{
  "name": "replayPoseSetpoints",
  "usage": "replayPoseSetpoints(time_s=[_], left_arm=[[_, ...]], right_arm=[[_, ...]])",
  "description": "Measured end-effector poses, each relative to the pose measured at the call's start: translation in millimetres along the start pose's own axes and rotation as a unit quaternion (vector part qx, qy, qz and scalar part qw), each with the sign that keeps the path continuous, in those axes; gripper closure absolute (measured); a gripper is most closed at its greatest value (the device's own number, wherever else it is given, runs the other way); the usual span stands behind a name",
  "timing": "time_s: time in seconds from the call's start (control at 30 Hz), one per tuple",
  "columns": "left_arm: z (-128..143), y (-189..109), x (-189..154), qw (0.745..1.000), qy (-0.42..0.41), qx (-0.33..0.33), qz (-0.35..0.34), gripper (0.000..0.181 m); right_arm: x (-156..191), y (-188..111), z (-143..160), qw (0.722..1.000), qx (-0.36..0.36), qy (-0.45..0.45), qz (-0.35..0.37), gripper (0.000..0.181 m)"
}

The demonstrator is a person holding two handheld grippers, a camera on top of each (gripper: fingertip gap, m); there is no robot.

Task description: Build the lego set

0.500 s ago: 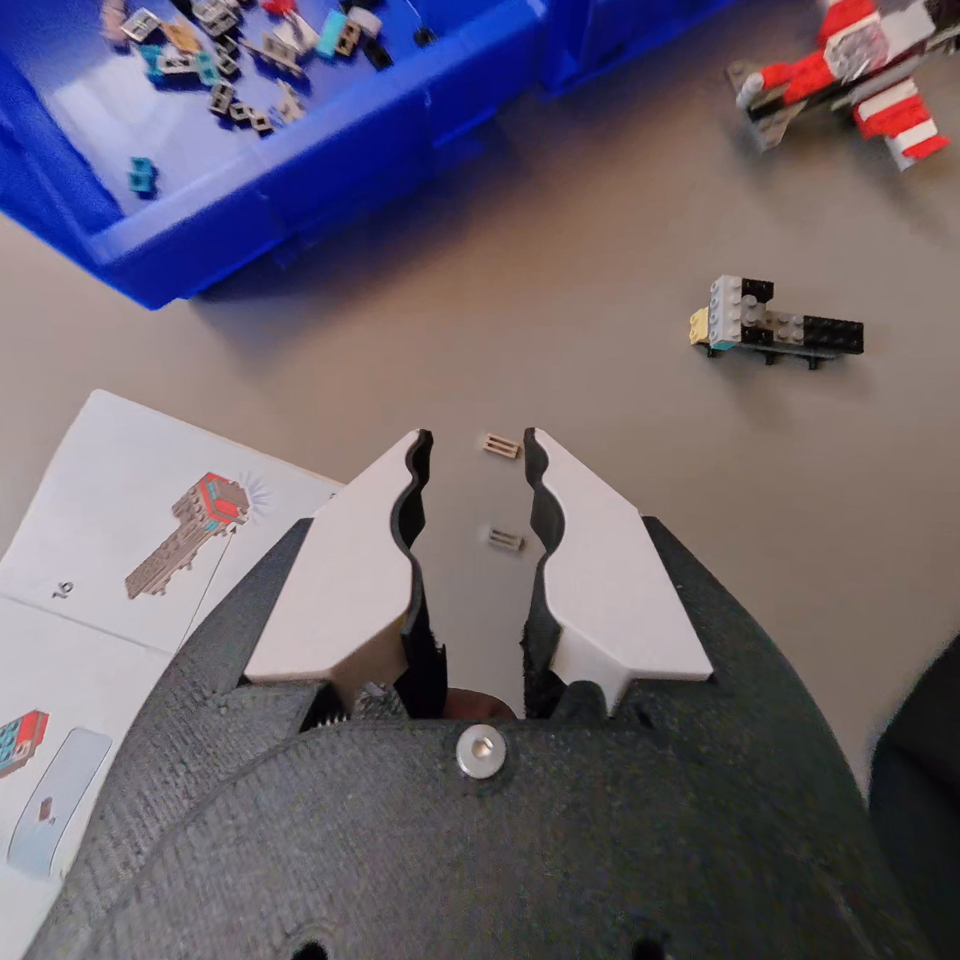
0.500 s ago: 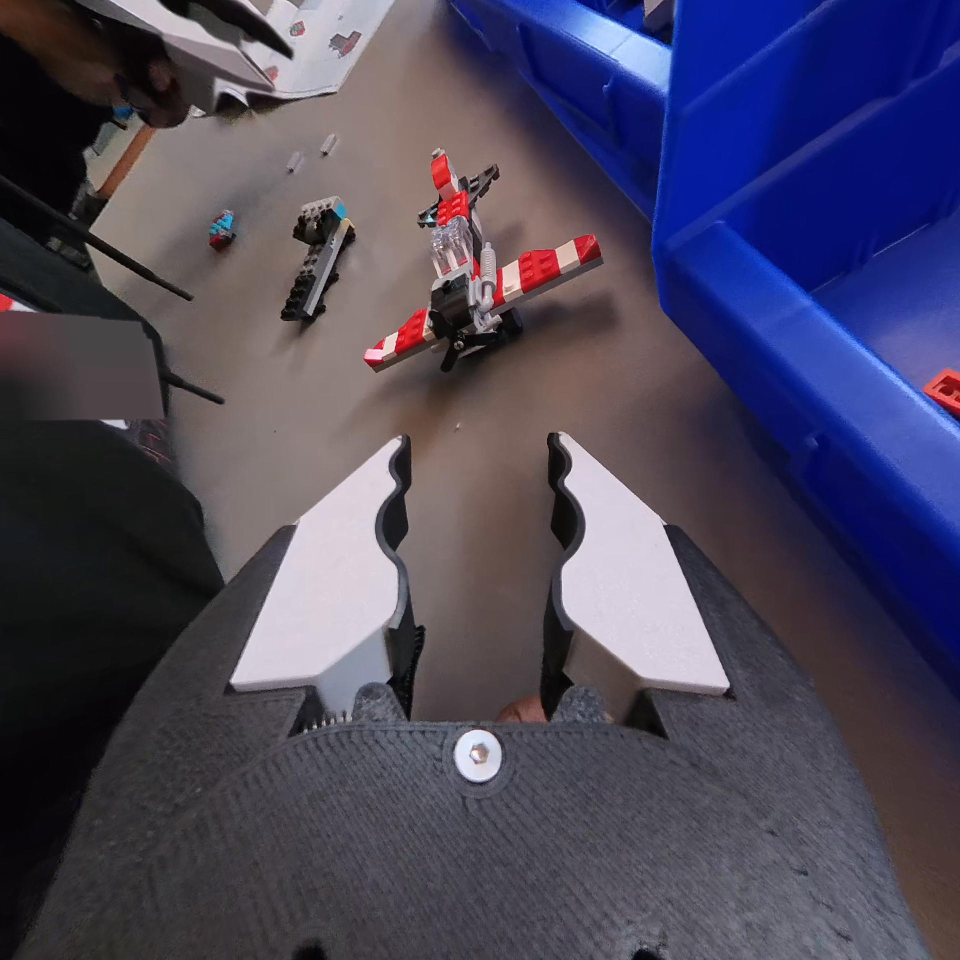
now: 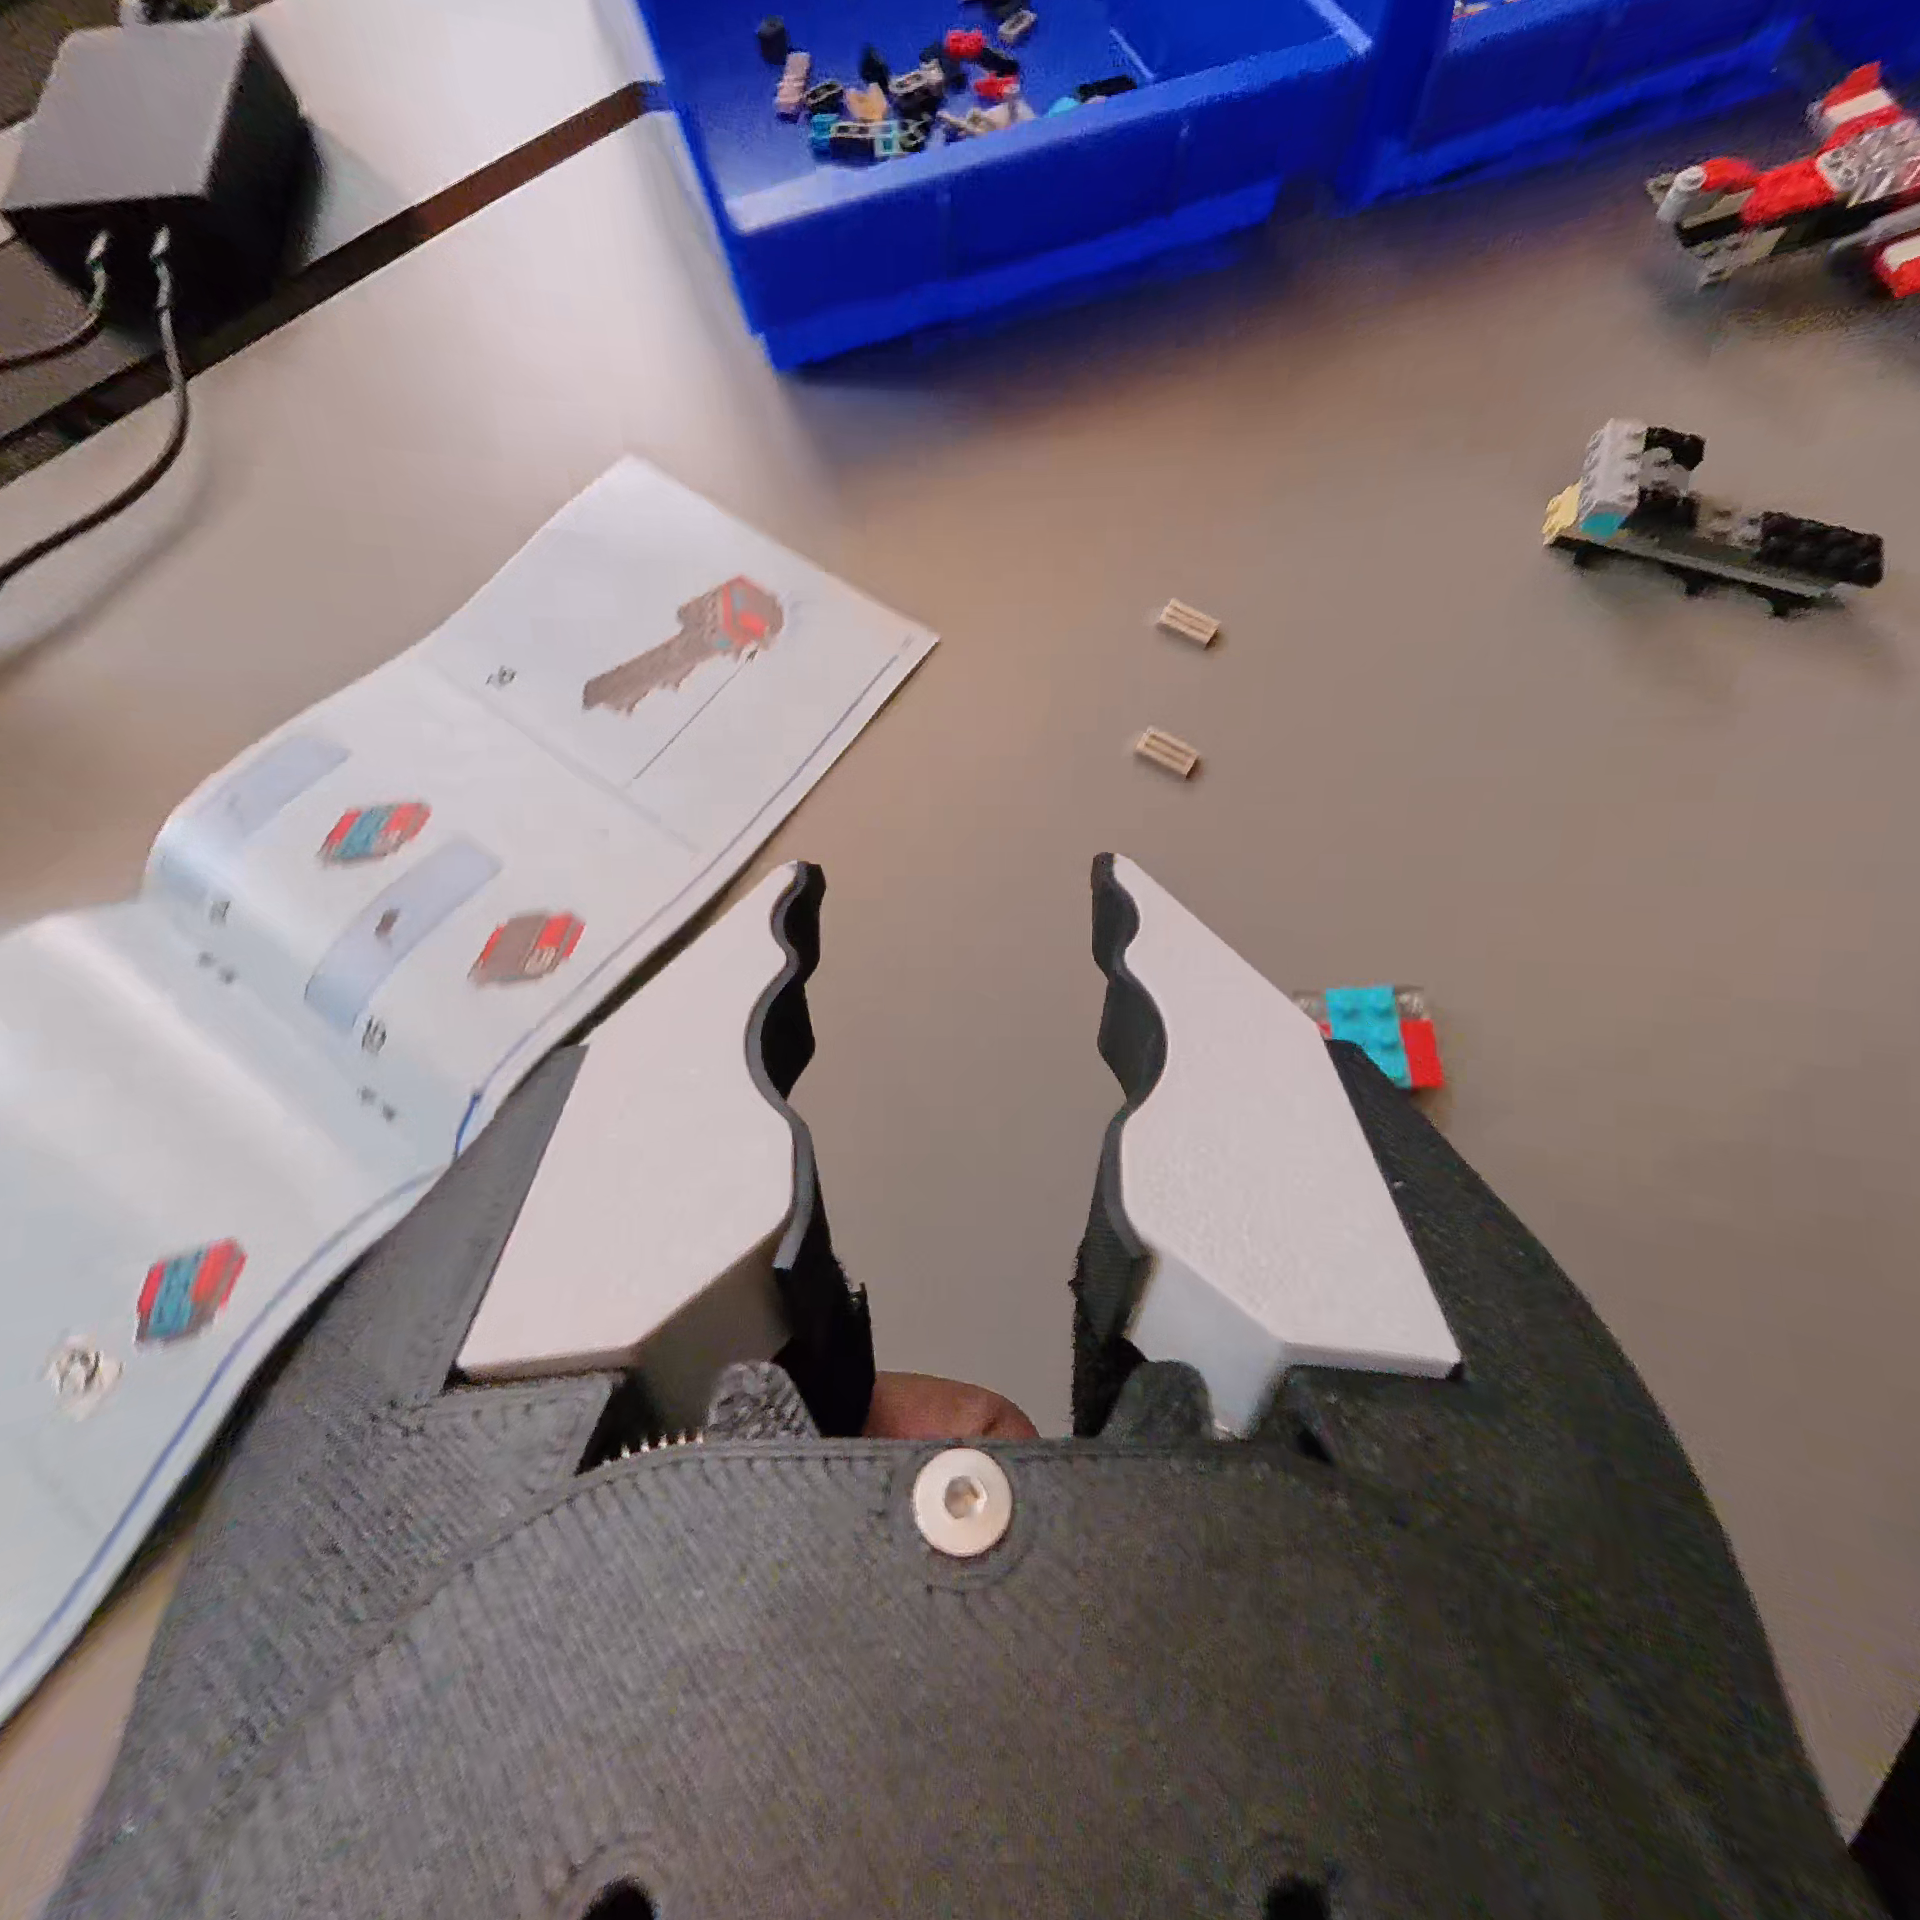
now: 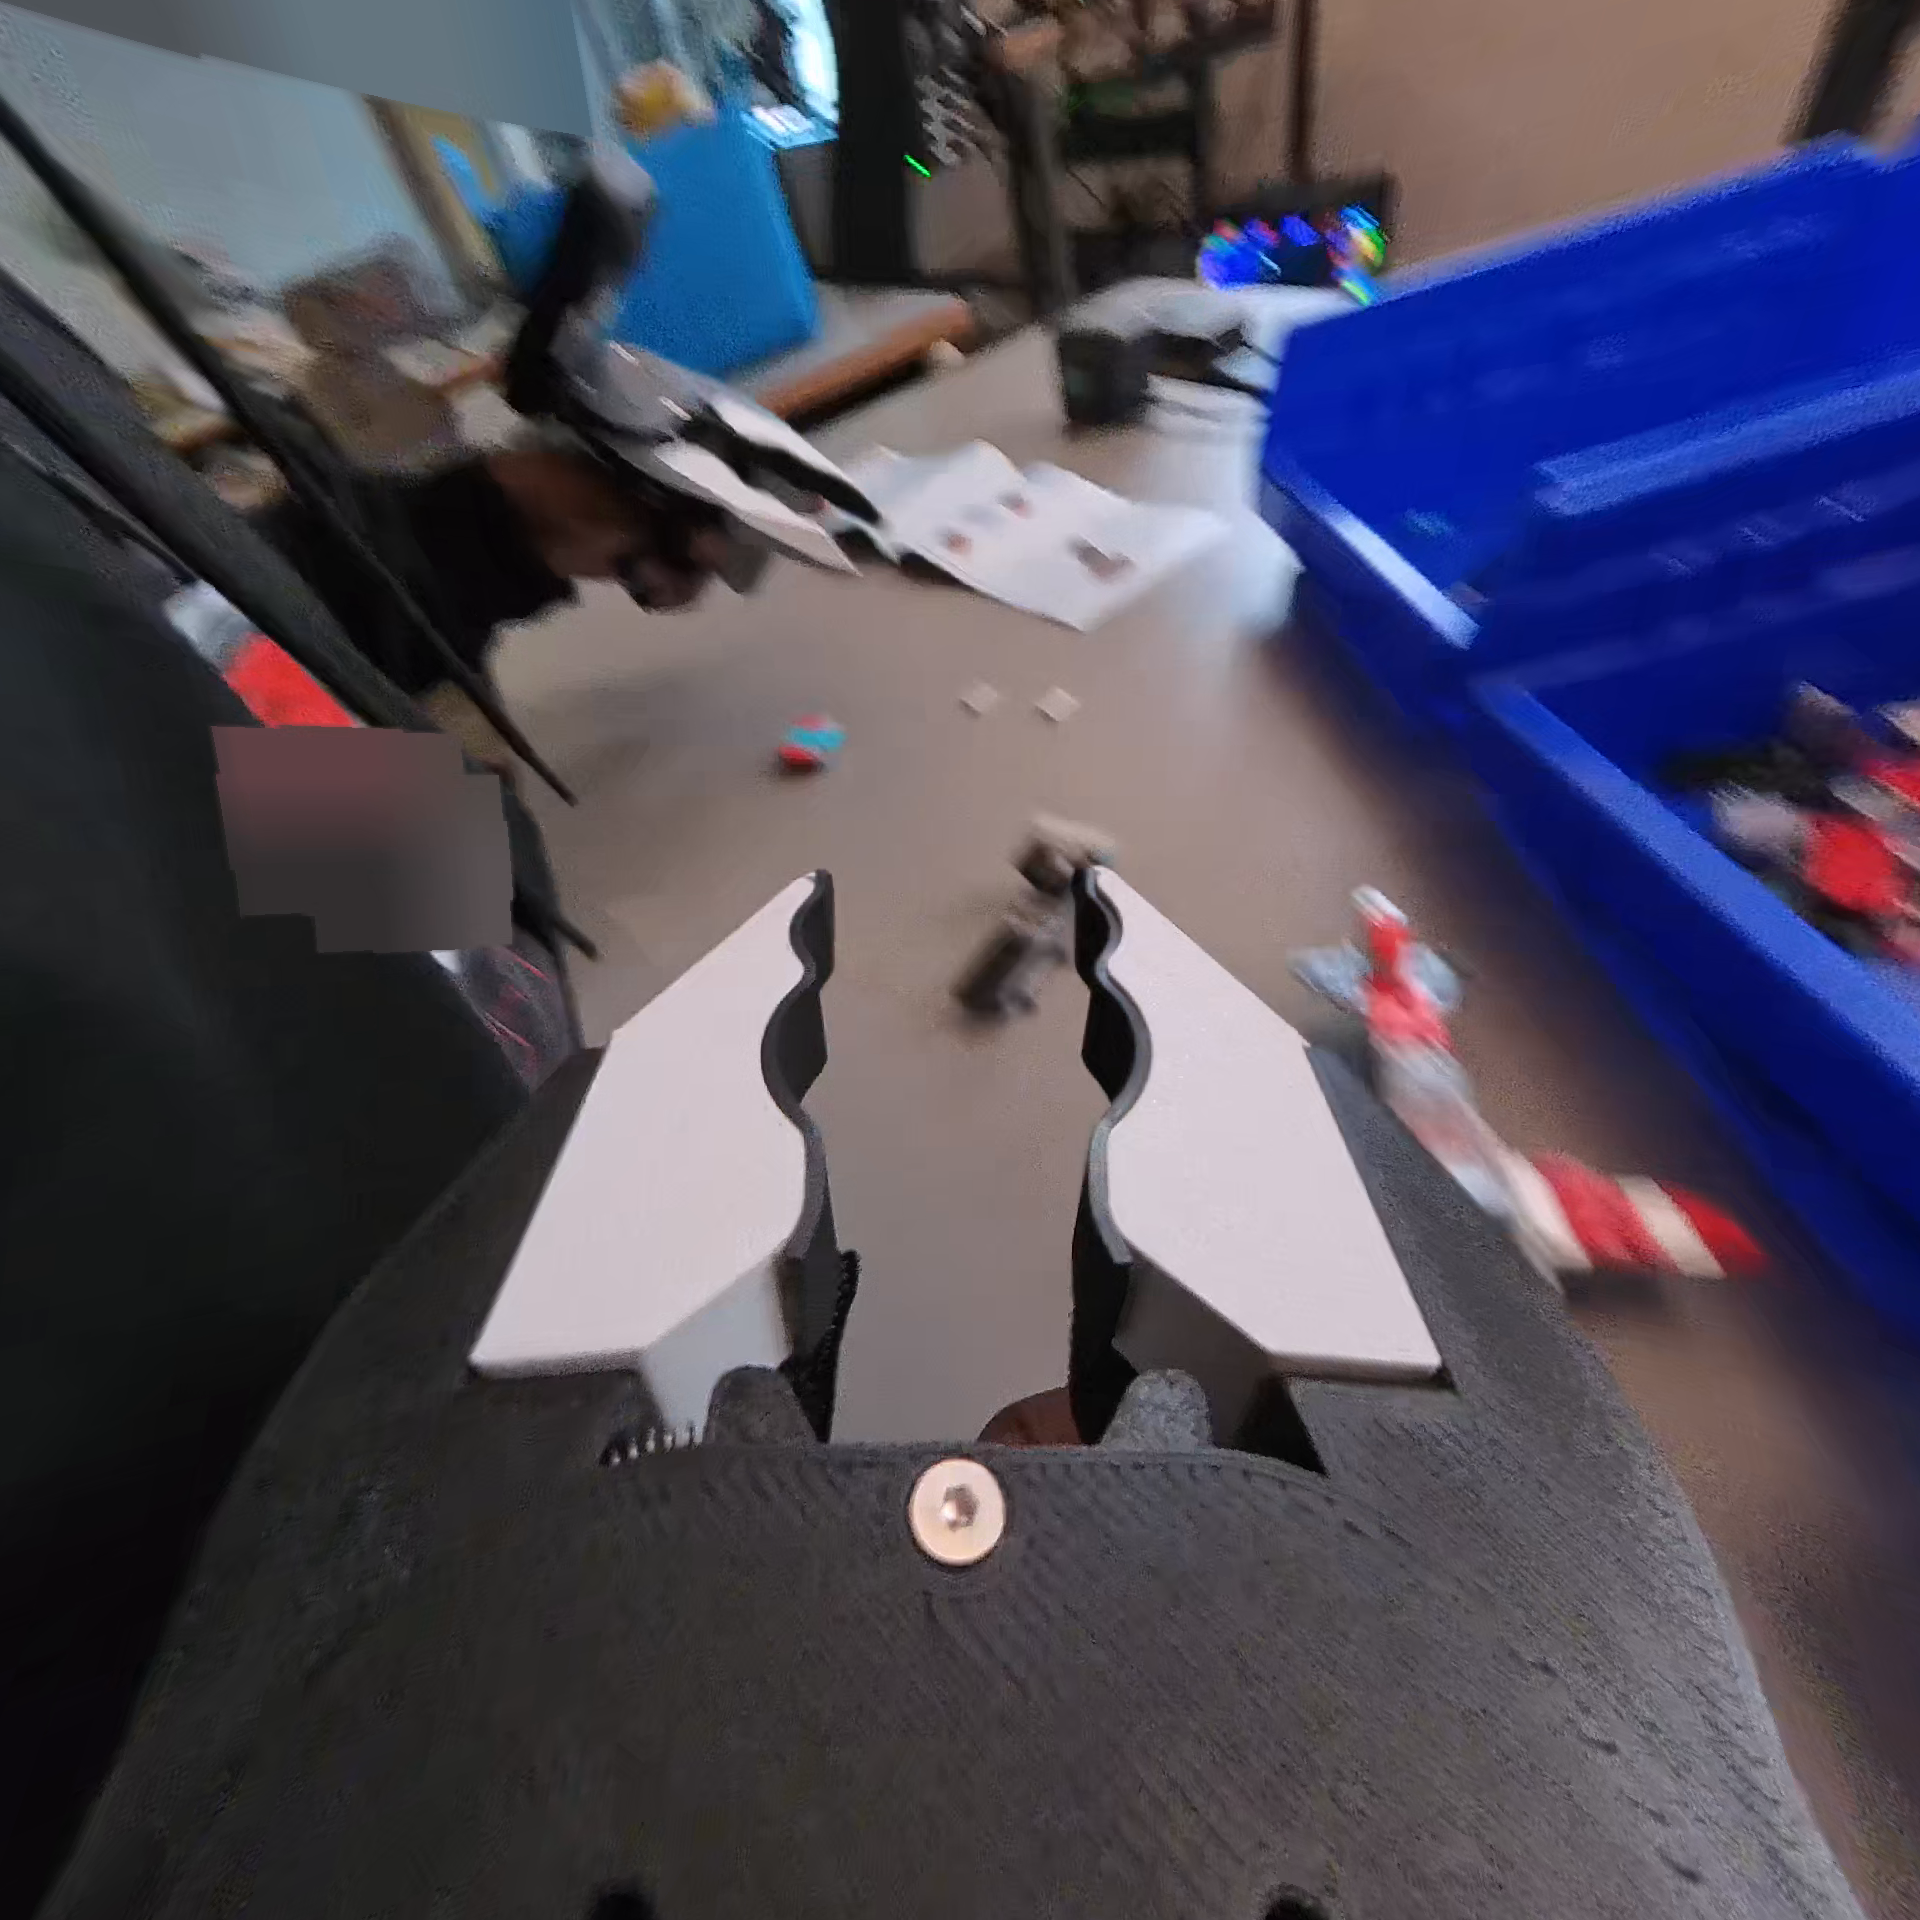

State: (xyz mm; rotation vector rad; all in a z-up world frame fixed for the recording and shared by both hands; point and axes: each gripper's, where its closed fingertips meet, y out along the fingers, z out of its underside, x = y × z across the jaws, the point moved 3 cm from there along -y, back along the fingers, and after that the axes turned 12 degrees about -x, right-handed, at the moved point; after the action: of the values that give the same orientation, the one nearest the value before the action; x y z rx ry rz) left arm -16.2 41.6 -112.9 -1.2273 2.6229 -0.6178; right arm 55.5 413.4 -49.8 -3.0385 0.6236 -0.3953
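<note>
Grey table (image 3: 1039,436) carries blue bins (image 3: 997,208) at its far edge, one strewn with loose bricks (image 3: 914,88), and an open booklet (image 3: 436,852) to the left, its corner under the left tongs (image 3: 958,878). Between them lie a red-and-white plane (image 3: 1808,197), a black-and-grey build (image 3: 1704,520), a small teal-and-red block (image 3: 1382,1029) partly hidden by a finger, and two tan tiles (image 3: 1187,623). Both left and right tongs (image 4: 951,888) hover apart, empty; the right view is blurred.

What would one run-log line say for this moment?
left gripper: open, empty | right gripper: open, empty | two tan tiles loose on table | black-grey assembly untouched
</note>
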Motion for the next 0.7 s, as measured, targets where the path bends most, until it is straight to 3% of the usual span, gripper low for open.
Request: replayPoseSetpoints(time_s=[0.2, 0.4, 0.53, 0.7], left_arm=[[36.1, -34.6, 27.3, 0.996, -0.034, -0.028, -0.075, 0.127], [76.5, -76.1, 52.4, 0.986, -0.022, -0.003, -0.162, 0.132], [87.0, -96.4, 63.1, 0.980, -0.053, -0.022, -0.192, 0.135], [89.1, -98.3, 66.9, 0.978, -0.083, -0.025, -0.188, 0.137]], right_arm=[[97.3, 145.7, -7.5, 0.975, -0.106, 0.066, -0.184, 0.142], [155.3, 273.4, 6.9, 0.967, -0.104, 0.053, -0.227, 0.148], [172.8, 321.9, 18.3, 0.968, -0.082, -0.008, -0.236, 0.148], [182.9, 336.1, 17.0, 0.955, -0.121, 0.005, -0.270, 0.147]])
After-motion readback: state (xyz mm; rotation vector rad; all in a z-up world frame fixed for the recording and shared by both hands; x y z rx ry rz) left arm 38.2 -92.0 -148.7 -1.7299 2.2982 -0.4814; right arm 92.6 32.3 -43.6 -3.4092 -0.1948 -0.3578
